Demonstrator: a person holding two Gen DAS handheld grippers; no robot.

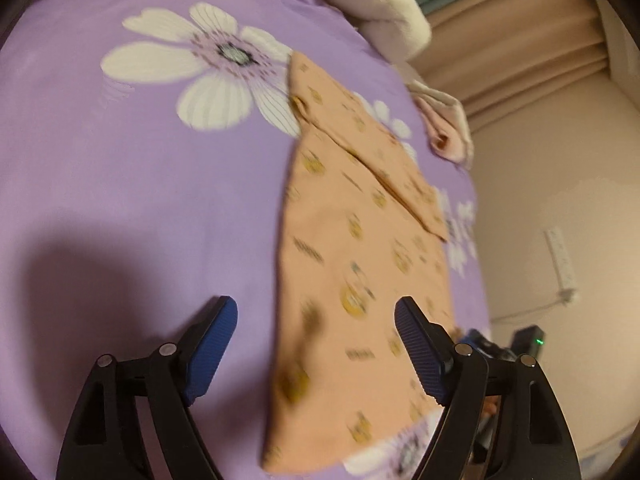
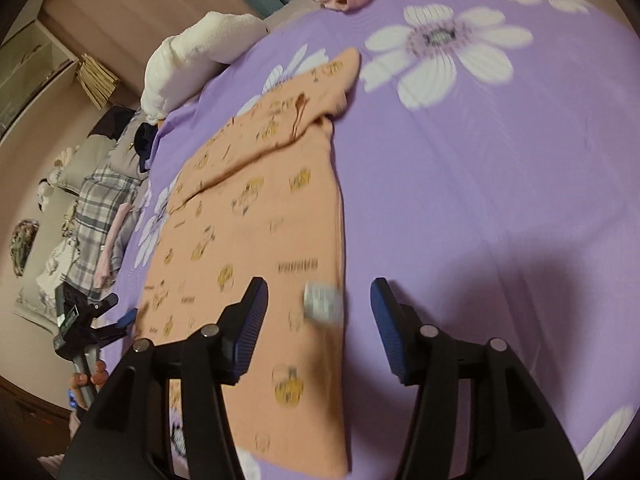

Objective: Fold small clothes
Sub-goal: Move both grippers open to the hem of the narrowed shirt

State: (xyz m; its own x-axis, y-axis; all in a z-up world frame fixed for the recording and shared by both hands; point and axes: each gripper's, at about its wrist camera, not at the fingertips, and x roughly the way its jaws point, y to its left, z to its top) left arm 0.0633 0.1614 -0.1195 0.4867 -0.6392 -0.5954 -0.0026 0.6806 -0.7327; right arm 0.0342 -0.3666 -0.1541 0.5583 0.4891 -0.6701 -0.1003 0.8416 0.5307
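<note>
An orange printed garment [image 1: 360, 264], already folded into a long panel with a sleeve turned across its far end, lies flat on the bed [image 1: 140, 208] near one long edge of the purple floral sheet. The left gripper [image 1: 316, 344] hangs over the garment's near end, jaws wide apart and empty; the right gripper [image 2: 320, 320] straddles the opposite long edge, jaws partly open, gripping nothing. The next fold likely calls for both to pinch matching near corners and carry them evenly toward the far end. Only the right wrist view shows the white care label [image 2: 322, 302]; only the left shows a wall power strip [image 1: 562, 260].
</note>
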